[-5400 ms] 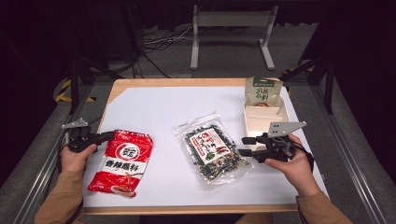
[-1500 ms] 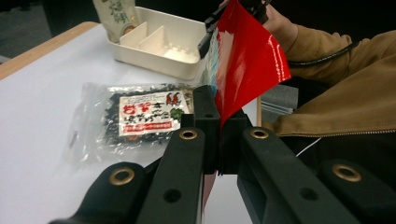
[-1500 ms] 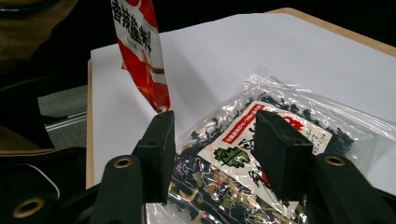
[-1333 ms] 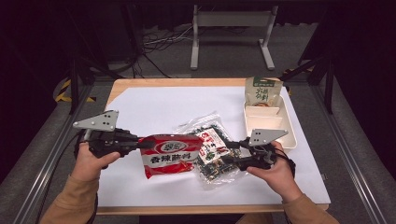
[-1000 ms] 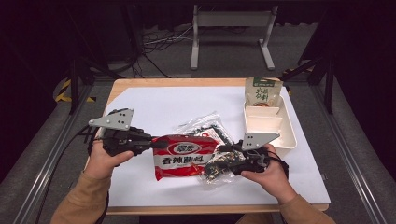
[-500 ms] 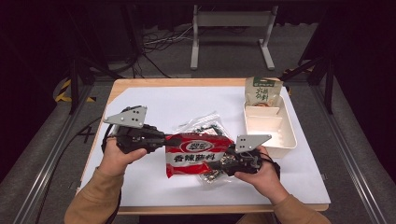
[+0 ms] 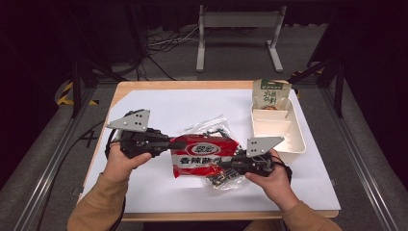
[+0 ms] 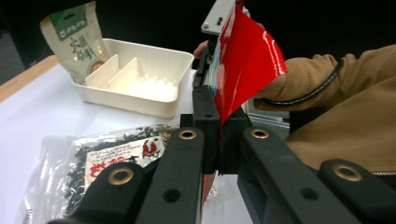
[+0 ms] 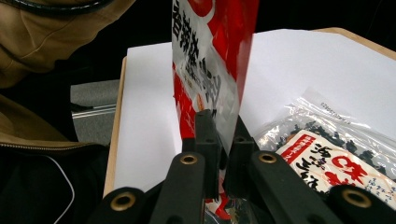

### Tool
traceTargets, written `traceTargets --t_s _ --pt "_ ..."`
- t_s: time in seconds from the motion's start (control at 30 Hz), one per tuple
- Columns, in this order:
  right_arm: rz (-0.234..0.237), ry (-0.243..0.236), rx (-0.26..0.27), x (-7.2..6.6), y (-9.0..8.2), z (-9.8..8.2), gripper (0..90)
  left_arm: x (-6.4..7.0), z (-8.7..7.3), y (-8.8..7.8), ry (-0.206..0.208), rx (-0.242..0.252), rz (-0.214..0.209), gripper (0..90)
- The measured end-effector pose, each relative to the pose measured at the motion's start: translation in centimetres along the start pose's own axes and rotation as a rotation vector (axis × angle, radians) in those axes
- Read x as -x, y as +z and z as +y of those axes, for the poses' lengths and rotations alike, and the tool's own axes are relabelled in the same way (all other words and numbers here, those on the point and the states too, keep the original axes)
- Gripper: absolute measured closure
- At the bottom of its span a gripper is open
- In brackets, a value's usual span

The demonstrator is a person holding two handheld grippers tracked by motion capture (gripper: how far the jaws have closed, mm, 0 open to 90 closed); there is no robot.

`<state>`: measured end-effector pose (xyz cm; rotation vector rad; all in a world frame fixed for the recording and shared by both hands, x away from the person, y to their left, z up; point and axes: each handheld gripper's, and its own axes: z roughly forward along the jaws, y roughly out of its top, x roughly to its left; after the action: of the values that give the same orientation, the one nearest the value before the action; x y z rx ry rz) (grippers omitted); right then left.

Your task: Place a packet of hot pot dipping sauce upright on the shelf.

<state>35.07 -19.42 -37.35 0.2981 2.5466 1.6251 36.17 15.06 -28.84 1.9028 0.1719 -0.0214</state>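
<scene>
From the high view, I see the red packet (image 7: 204,155) has left its first spot at the table's left and now hangs over the middle, above the clear seaweed bag (image 7: 216,175). My left gripper (image 7: 166,143) clamps its left edge. My right gripper (image 7: 230,166), whose jaws have just been closing, pinches its right edge. I count three pouches and one cream divided tray (image 7: 278,131) holding the green-topped pouch (image 7: 271,94).

In the left gripper view, glossy red foil (image 8: 247,60) stands pressed between the jaws.

In the right gripper view, the packet's printed edge (image 9: 210,70) sits between the closed pads, with the crinkly bag (image 9: 327,154) beside them.
</scene>
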Motion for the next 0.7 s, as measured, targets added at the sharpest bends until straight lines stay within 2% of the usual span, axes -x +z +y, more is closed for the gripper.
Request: traceTargets --t_s 0.2,0.27,0.33,0.4,0.43,0.53,0.6,0.7 --pt "-0.001 0.002 -0.010 -0.1 -0.6 0.5 87.7 -0.4 -0.4 -0.1 -0.009 0.019 0.015 86.6" --pt "0.015 0.024 -0.006 0.1 -0.9 0.6 87.8 -0.4 -0.4 -0.2 -0.006 0.032 0.041 81.1" --pt "0.025 0.043 -0.003 0.3 -1.1 0.5 87.9 -0.5 -0.6 -0.2 0.000 0.043 0.050 77.4" --pt "0.025 0.044 -0.001 0.5 -1.4 0.5 88.0 -0.6 -0.8 -0.2 -0.004 0.051 0.067 69.8" --pt "0.023 0.048 -0.002 0.6 -1.6 0.6 88.0 -0.6 -0.9 -0.2 -0.007 0.052 0.077 64.7" --pt "0.011 0.051 0.004 0.9 -2.6 0.9 88.0 -0.8 -1.2 -0.4 -0.004 0.049 0.104 58.8" --pt "0.006 0.045 -0.008 1.2 -3.3 1.3 88.0 -0.9 -1.4 -0.3 0.008 0.045 0.127 57.6" --pt "-0.019 0.038 -0.021 1.6 -4.2 1.6 88.0 -1.1 -1.8 -0.3 -0.001 0.033 0.139 57.1"
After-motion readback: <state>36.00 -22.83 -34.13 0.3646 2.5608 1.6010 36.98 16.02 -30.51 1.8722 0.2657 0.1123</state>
